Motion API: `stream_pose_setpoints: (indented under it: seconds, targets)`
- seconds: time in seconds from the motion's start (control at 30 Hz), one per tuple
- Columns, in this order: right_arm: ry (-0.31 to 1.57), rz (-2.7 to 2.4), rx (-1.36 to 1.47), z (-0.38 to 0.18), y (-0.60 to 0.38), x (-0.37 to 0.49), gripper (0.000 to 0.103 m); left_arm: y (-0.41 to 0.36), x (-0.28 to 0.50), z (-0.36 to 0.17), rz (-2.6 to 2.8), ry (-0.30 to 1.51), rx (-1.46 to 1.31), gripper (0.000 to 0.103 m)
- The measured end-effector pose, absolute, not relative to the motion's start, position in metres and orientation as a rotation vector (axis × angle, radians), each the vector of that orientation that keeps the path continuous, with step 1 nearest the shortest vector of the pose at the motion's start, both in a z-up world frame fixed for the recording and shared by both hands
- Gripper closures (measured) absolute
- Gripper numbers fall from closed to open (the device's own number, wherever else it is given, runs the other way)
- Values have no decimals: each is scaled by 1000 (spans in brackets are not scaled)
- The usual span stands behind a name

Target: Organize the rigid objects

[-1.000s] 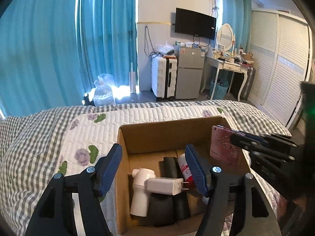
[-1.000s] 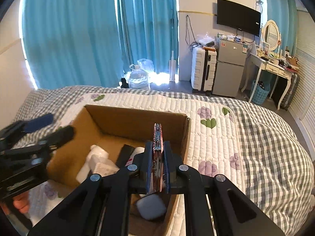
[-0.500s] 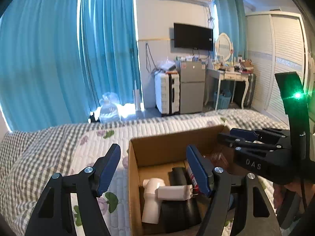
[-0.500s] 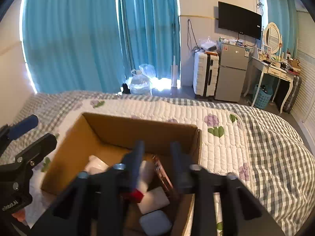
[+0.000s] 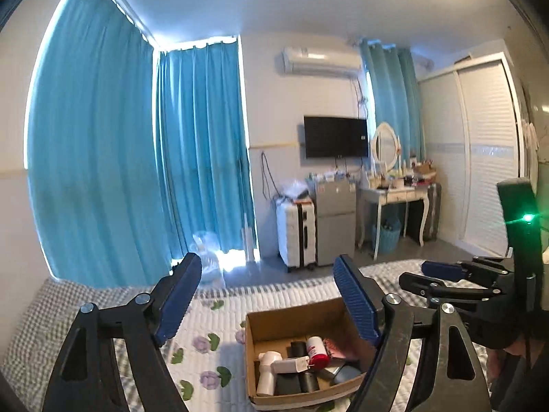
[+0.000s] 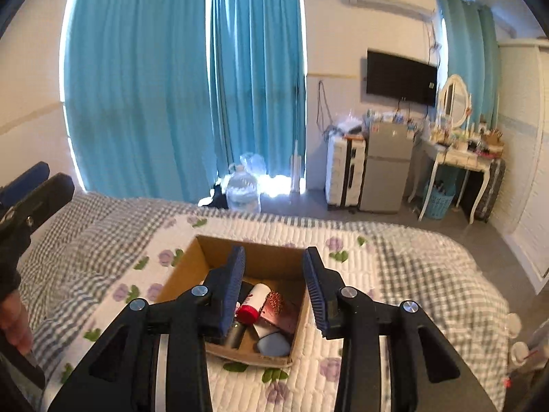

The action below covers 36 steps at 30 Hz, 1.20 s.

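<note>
A cardboard box sits on the quilted bed. Inside lie a white bottle, a white charger, a red-capped white tube, black cylinders, a pink patterned case and a blue-grey pouch. My left gripper is open and empty, high above the box. My right gripper is open and empty above the box; it also shows in the left wrist view.
Blue curtains, a white suitcase, a small grey fridge and a white dressing table stand beyond the bed's foot. A water jug sits on the floor. A white wardrobe lines the right wall.
My right gripper opened and let go of the pink case, which now lies in the box. Both grippers rose up and away from the box.
</note>
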State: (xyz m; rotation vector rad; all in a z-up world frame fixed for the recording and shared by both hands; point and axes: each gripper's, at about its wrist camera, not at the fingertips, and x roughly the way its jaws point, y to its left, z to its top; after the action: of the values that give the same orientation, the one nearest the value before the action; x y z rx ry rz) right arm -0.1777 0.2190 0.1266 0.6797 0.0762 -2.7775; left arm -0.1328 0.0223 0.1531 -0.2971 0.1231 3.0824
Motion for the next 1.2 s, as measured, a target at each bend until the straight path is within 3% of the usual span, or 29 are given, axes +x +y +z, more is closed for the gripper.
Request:
stream_pose_setpoints:
  seconds: [0.1,0.17,0.27,0.37,0.83,0.97,1.2]
  targets:
    - [75,-2799,595,152,221,-141,39,20,-106,170,3073,108,-271,20]
    - [77,-2805,548,165,220,-119,32,19,-89,175,3077,105,-257,20]
    - [83,-2811,503,173,219,-89,10,15,-63,173,3076,107,-253,19]
    - [65,-2812,487,166,223,-63,0,11,-43,163,3084,117,-255,18]
    - [81,-2890,392,80,230,-50,0,0,-58,73,3139,57,-344,17]
    - [-19,-2874,464,34,231,-72,0,3,-77,27,3142,38,-408,17]
    - [33,-2858,611,-16,226,-89,0,4,-90,-24,3133,69,-500,17]
